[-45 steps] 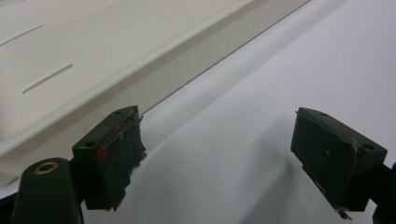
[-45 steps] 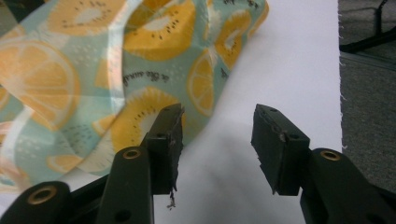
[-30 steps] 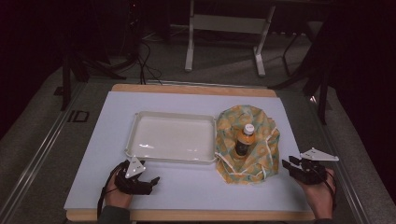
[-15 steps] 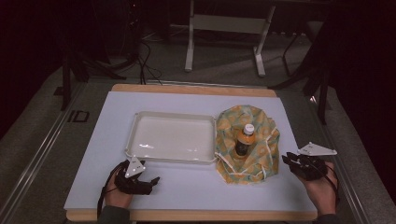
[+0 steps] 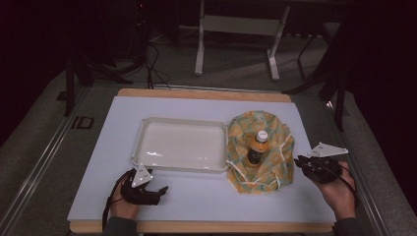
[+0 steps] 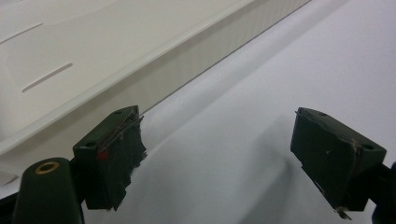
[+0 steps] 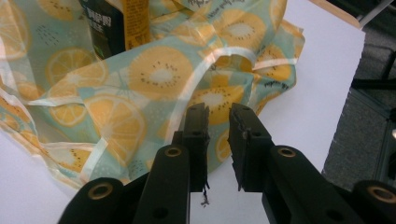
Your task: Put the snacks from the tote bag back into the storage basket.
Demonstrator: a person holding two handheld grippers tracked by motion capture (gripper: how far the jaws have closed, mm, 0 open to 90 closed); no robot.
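1. Worktop (image 5: 196,196): white sheet over a wooden board, carrying every item I list below.
2. Tray (image 5: 142,142): pale, shallow, rectangular, left of centre on the worktop; in the left gripper view its long wall (image 6: 196,56) runs close ahead of my left tongs.
3. Bag (image 5: 275,167): soft cloth printed with orange slices and white trim, lying slumped just right of the tray, its mouth spread wide.
4. Bottle (image 5: 257,147): dark drink, pale cap, orange-and-dark label, standing upright inside the bag.
5. Left tongs (image 5: 160,191): low over the near-left worktop, just short of the tray's front wall; jaws spread wide apart, nothing between them.
6. Right tongs (image 7: 218,135): at the bag's right edge, pointing at the cloth; jaws drawn close with a narrow gap between them, gripping nothing I can see.
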